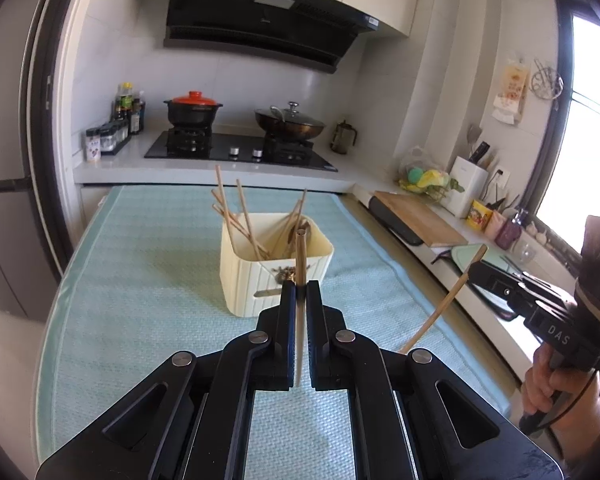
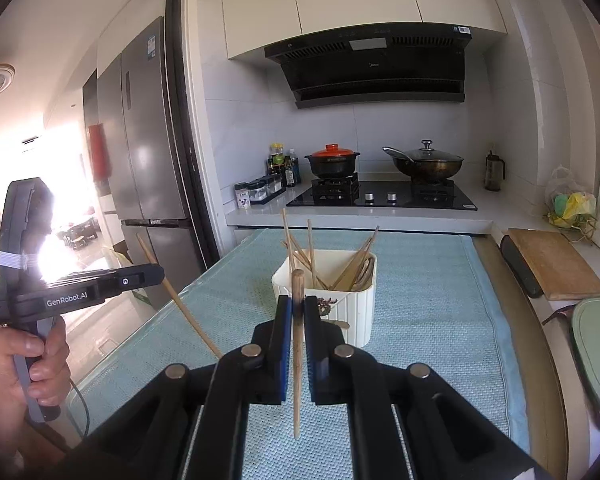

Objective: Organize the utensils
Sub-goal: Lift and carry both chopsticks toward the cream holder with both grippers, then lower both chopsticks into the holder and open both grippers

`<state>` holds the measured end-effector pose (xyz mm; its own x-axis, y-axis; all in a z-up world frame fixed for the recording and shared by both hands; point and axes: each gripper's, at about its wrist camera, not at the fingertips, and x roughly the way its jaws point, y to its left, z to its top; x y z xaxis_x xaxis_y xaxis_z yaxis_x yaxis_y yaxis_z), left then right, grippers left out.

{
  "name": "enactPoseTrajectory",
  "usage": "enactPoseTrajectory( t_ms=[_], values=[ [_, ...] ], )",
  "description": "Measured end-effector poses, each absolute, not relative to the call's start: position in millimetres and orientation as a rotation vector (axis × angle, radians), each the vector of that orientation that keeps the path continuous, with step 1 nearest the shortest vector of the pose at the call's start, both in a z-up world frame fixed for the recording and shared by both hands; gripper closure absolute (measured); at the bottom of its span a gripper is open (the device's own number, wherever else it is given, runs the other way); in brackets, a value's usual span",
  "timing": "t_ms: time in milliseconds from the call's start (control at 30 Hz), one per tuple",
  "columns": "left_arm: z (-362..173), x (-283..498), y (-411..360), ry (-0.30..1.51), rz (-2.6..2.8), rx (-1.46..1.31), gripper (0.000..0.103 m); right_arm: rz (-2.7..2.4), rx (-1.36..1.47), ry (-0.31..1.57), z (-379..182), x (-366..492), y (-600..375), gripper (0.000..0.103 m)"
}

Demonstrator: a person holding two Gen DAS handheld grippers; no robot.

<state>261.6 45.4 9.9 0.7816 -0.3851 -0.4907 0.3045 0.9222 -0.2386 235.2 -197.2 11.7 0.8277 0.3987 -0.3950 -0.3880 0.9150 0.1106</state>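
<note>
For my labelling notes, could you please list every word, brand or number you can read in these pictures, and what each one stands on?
"GenRobot.AI": side of the left gripper, right wrist view.
"DAS": body of the right gripper, left wrist view.
Small white print beside "GenRobot.AI": too small to read.
Logo on the range hood: blurred.
Stickers on the fridge and the hood's corner, the bottle labels, and the hanging packet: unreadable.

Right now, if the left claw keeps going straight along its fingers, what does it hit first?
Probably the cream utensil bin on the green mat. It sits dead ahead of the left claw, which is shut on a chopstick. Nothing else shows in between, though depth is hard to judge.
</note>
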Motion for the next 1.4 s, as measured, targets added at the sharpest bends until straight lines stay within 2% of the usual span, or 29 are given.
enactPoseTrajectory(
  t_ms=[233,533,733,1033,1267,1400],
  values=[
    [39,273,46,0.523,-0.396,-0.138,0.1,0.418,0.046,0.408,33,251,-202,0.097],
    [103,325,43,0.376,-0.335,-0.083,0.1,0.398,0.0,0.271,100,301,-192,0.097],
    [101,388,30,0.427,-0.327,-0.067,0.1,0.388,0.012,0.242,114,358,-177,0.097],
    [40,459,11,0.579,-0.33,-0.057,0.1,0.43,0.004,0.31,68,435,-156,0.097],
    [-11,505,7,0.732,-0.333,-0.085,0.1,0.461,0.009,0.593,5,503,-138,0.097],
    [-26,523,10,0.758,-0.297,-0.088,0.099,0.444,0.032,0.682,-26,537,-135,0.096]
  ],
)
